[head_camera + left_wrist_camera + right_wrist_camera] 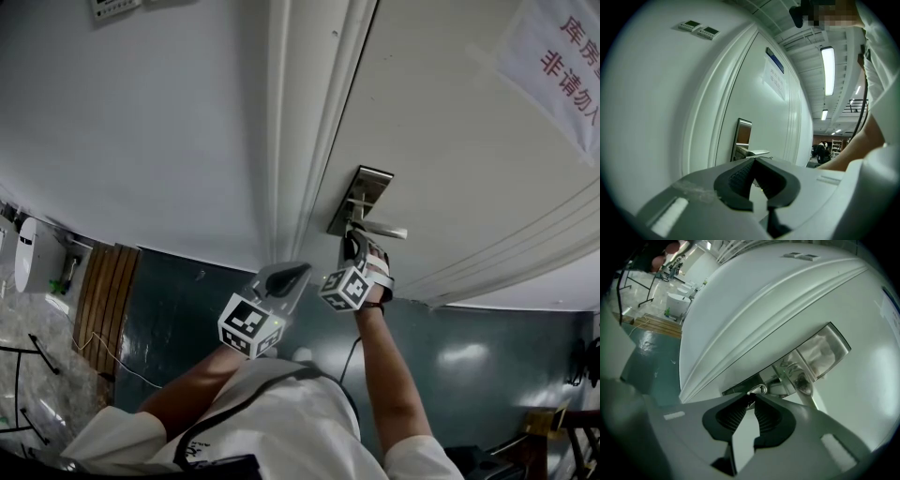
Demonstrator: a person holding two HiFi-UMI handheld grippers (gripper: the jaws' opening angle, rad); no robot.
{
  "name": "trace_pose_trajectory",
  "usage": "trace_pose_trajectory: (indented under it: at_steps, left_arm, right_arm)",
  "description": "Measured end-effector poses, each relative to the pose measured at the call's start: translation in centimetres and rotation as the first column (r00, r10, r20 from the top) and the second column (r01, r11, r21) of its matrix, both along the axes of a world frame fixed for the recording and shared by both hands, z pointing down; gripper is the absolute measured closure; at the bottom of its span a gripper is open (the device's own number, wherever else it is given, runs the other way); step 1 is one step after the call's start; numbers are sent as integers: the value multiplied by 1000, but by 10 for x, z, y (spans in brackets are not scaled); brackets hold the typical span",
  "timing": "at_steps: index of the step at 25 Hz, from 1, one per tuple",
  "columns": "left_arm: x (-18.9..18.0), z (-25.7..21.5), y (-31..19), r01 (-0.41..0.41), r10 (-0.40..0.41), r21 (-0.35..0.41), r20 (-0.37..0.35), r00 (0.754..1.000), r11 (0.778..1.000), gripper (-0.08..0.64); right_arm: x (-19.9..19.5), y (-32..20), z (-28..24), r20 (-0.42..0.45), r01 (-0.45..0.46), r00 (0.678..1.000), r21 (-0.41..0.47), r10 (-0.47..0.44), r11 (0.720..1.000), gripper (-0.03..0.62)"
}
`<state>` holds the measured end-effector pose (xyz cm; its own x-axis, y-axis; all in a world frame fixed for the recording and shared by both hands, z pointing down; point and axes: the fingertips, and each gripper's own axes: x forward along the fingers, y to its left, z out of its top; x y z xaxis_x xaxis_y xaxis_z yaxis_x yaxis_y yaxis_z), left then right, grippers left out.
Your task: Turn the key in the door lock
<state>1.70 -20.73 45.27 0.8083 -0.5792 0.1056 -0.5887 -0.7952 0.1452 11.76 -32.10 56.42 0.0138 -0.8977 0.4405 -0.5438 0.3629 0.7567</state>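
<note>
The door handle (382,231) juts out just beside the right tongs (751,403), narrowing approach.

A paper sign with red print (561,58) hangs upper right; a slatted wooden board (105,300) lies at left on the green floor (469,352).

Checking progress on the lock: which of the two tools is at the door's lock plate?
The right tool, its tips shut on the key at the lock plate; the left tool hangs back empty, off the door.

Paper sign (561,58) on door (450,131): red Chinese print, "库房", "非请勿…", cut off.
</note>
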Motion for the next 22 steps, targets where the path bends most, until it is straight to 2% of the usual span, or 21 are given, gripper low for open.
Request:
trace_pose_trajectory:
  at_steps: [8, 16, 18, 22]
  left_arm:
    - [5, 2, 3, 9, -9, -5, 4, 1000, 1000, 555]
    - [10, 4, 8, 15, -15, -10, 4, 1000, 1000, 554]
    - [12, 4, 9, 17, -17, -13, 4, 1000, 1000, 554]
    - [14, 3, 12, 20, -20, -12, 5, 1000, 1000, 554]
  right_arm:
    - [-1, 1, 3, -171, 107, 979, -15, -108, 994, 528]
    - [-2, 3, 3, -336, 189, 920, -74, -202, 979, 522]
    - [-1, 2, 4, -345, 195, 914, -87, -213, 977, 520]
    - [0, 3, 2, -311, 173, 931, -84, -191, 981, 512]
